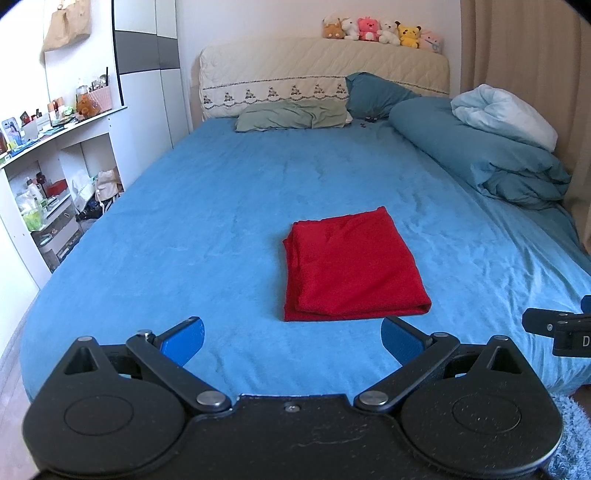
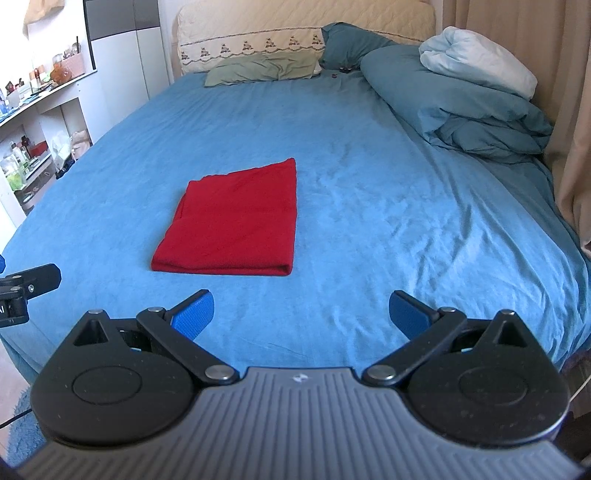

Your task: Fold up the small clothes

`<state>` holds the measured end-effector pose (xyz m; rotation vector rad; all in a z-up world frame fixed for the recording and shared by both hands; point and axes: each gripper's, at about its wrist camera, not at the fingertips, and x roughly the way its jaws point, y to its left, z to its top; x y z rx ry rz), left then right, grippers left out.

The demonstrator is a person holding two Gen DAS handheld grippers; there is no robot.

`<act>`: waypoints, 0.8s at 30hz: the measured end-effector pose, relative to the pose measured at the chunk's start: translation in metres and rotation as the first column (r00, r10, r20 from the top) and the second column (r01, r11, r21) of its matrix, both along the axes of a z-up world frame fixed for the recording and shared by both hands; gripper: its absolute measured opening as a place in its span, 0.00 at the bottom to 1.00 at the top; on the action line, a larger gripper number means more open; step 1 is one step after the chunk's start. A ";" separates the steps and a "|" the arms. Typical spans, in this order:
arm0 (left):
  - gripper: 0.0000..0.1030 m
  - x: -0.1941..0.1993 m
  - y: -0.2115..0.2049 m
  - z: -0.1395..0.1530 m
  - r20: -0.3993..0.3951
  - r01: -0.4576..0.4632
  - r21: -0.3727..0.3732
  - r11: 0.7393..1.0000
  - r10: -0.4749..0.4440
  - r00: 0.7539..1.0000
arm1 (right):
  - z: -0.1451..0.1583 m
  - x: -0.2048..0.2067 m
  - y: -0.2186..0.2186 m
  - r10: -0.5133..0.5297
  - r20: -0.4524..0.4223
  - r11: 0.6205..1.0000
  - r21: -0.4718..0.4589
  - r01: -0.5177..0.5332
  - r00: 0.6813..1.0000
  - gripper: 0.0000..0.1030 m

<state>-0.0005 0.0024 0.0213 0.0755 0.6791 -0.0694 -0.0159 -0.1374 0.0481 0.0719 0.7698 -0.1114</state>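
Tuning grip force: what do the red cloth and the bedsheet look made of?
Red cloth: soft knit or fleece, matte, faintly napped, limp layered edges. Bedsheet: plush, velvety blue fabric, likely microfiber; shading shifts across shallow wrinkles. Exact fibres unclear.

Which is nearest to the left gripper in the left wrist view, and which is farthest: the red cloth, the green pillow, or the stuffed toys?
From the left gripper, nearest first:
1. Red cloth, folded on the bed just ahead, slightly right.
2. Green pillow, at the head of the bed.
3. Stuffed toys, lined up on top of the headboard, farthest.
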 end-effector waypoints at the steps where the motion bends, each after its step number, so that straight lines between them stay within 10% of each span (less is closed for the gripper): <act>1: 1.00 0.000 0.000 0.000 0.001 0.000 0.001 1.000 0.000 1.000 | 0.000 0.000 0.001 -0.002 0.000 1.000 -0.001 0.002 1.000 1.00; 24: 1.00 -0.001 0.005 -0.001 0.001 -0.002 -0.010 1.000 0.002 1.000 | -0.002 -0.002 0.002 0.004 -0.004 1.000 0.000 -0.004 1.000 1.00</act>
